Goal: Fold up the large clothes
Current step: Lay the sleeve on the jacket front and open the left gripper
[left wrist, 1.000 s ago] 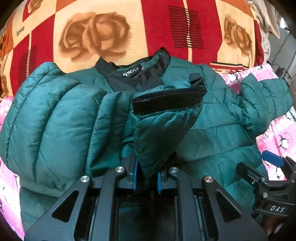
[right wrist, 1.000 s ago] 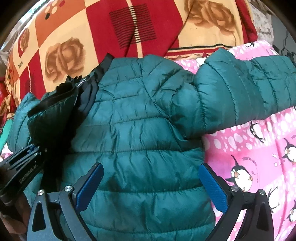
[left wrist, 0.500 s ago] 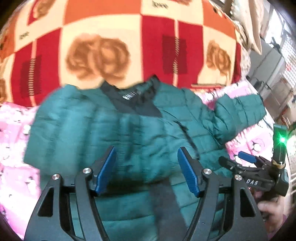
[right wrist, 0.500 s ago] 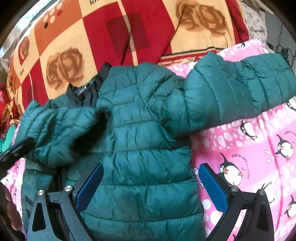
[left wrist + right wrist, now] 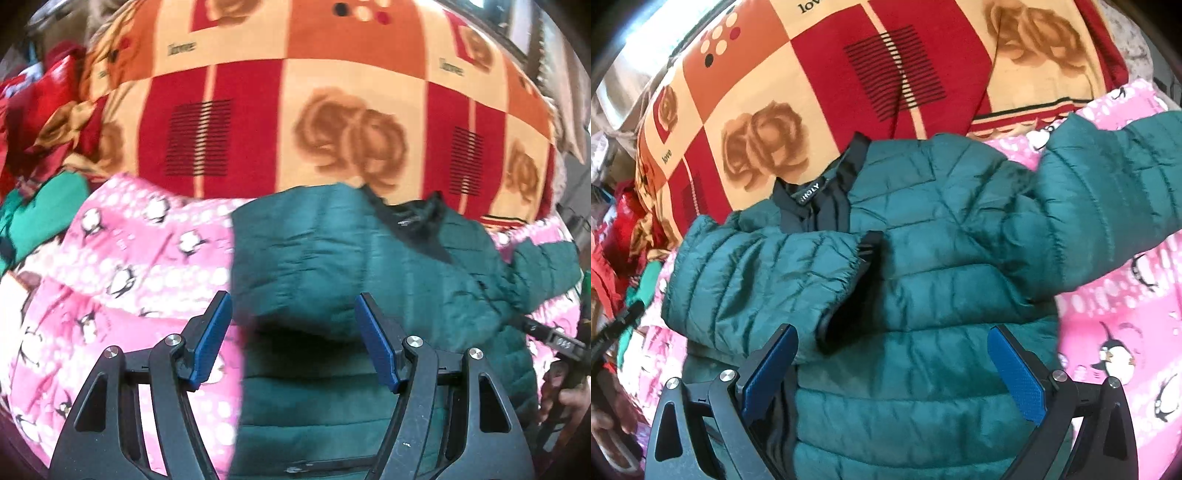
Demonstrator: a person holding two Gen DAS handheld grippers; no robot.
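A dark green quilted jacket (image 5: 931, 258) with a black collar (image 5: 820, 192) lies front up on a pink penguin-print sheet (image 5: 1126, 332). Its left sleeve (image 5: 764, 280) is folded across the chest, black cuff near the middle. The other sleeve (image 5: 1108, 192) stretches out to the right. My left gripper (image 5: 293, 332) is open and empty above the jacket's left edge (image 5: 314, 266). My right gripper (image 5: 892, 365) hangs open over the lower chest, holding nothing. Part of the right gripper (image 5: 554, 339) and a hand show at the right edge of the left wrist view.
A red, orange and cream rose-print blanket (image 5: 332, 122) lies bunched behind the jacket. Red and green clothes (image 5: 40, 206) are piled at the far left. Pink sheet (image 5: 110, 295) lies bare left of the jacket.
My left gripper let go of the sleeve cuff, opened, and drew back left and up. The sleeve now lies folded across the chest. My right gripper stayed open and barely shifted.
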